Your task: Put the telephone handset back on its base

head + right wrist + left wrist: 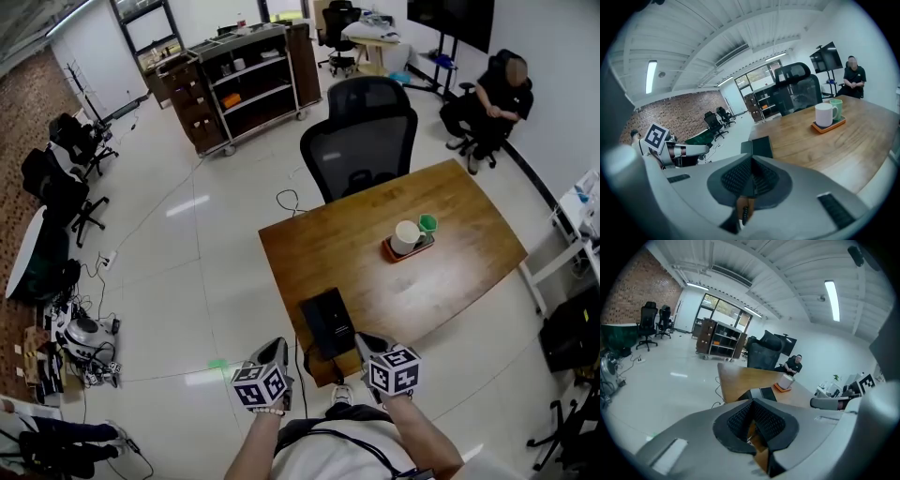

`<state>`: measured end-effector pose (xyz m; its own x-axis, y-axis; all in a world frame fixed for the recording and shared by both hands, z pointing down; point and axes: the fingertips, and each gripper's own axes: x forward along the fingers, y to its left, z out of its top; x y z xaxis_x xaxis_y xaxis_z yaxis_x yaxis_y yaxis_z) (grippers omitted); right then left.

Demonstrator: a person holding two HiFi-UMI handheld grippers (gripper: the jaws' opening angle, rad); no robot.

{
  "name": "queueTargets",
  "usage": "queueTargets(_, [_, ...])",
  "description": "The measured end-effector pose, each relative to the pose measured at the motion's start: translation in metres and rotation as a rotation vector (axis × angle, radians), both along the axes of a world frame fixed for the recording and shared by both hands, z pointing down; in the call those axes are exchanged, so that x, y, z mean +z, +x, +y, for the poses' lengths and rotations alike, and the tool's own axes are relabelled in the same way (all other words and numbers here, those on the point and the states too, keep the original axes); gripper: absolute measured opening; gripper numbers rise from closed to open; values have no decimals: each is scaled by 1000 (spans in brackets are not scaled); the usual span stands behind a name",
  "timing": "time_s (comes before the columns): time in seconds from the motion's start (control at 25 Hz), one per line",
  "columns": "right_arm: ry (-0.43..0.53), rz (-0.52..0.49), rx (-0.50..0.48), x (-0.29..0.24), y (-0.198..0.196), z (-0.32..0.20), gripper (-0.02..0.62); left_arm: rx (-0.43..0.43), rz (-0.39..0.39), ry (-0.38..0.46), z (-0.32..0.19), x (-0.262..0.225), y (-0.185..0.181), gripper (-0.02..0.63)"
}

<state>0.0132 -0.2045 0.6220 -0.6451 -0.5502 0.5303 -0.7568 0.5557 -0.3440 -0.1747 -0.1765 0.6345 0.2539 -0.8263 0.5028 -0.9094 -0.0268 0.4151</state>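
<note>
A black telephone (326, 322) lies on the wooden table (450, 234) near its front left corner. It also shows in the left gripper view (761, 393) and the right gripper view (757, 147). I cannot tell its handset apart from the base. My left gripper (278, 349) hangs off the table's front edge, left of the phone, its jaws shut on nothing (752, 414). My right gripper (366, 342) sits at the front edge just right of the phone, jaws together and empty (751, 177).
An orange tray (392, 253) with a white mug (406, 236) and a green cup (427, 224) stands mid-table. A black office chair (361, 131) is behind the table. A person (492, 98) sits at the back right. A shelf cart (239, 80) stands far back.
</note>
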Motion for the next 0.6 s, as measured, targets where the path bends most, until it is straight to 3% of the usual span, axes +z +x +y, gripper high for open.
queueTargets(0.2, [13, 5, -1, -6, -3, 7, 3, 39, -60, -8, 10, -12, 11, 2])
queueTargets(0.44, [20, 18, 3, -8, -2, 20, 5, 49, -24, -8, 17, -12, 21, 2])
queueTargets(0.6, [27, 21, 10, -10, 2, 24, 5, 64, -40, -9, 19, -12, 30, 2])
